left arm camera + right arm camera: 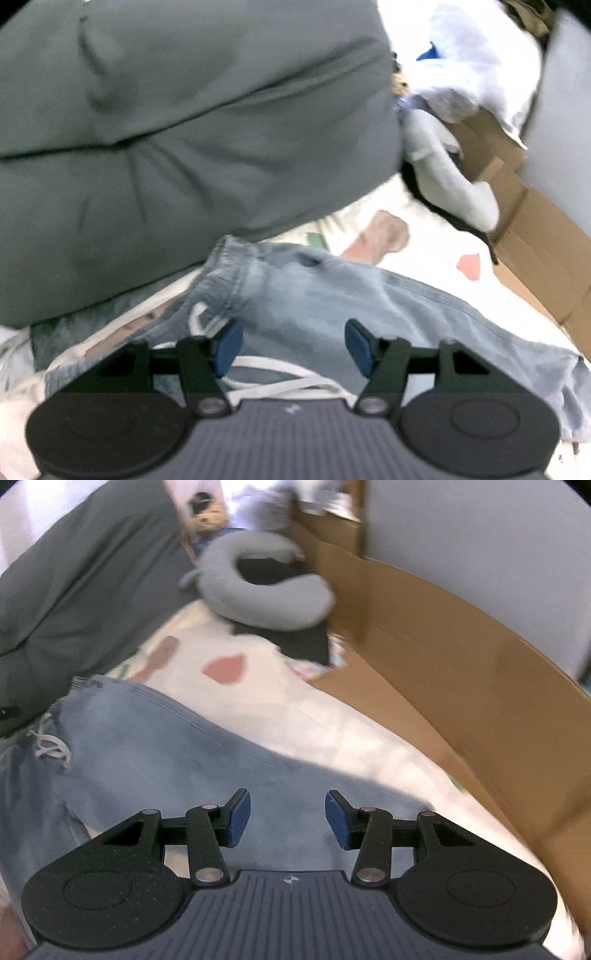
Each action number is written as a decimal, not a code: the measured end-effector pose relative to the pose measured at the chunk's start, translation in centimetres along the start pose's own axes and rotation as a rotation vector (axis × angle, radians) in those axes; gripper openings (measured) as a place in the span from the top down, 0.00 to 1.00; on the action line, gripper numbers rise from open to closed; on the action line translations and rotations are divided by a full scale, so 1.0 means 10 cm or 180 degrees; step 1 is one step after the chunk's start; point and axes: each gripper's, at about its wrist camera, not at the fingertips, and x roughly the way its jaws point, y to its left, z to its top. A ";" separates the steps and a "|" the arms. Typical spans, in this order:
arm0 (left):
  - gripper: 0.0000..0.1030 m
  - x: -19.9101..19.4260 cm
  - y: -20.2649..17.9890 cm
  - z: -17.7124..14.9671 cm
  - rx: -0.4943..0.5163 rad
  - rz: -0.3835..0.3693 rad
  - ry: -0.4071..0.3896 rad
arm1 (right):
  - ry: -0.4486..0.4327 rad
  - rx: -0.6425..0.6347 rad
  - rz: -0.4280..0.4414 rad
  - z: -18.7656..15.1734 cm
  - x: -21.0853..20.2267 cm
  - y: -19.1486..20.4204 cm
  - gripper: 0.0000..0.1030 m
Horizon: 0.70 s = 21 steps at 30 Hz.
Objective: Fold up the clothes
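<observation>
While both grippers, left gripper (291, 343) and right gripper (288, 819), hover with fingers released over the denim pants (166, 760), the loose drawstring (280, 384) could snag

Both my views smear with motion blur. My pale blue denim drawstring trousers (155, 760) run off the frame's left edge and under my tongs — their legs are unseen. The grey U-shaped neck pillow (258, 587) covers part of a flat black item (303, 642) — unidentifiable.
</observation>
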 end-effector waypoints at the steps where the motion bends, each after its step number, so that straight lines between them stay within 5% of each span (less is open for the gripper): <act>1: 0.37 0.01 -0.05 0.01 0.0021 -0.0023 0.0021 | 0.0017 0.0023 -0.0035 -0.08 -0.05 -0.07 0.49; 13: 0.35 0.27 -0.74 0.17 0.0571 -0.0409 0.0312 | -0.0075 0.0831 -0.0483 -1.15 -0.58 -0.84 0.48; 21: 0.29 0.51 -1.23 0.02 0.0825 -0.0698 0.0750 | -0.0200 0.1678 -0.0630 -1.75 -0.48 -1.12 0.48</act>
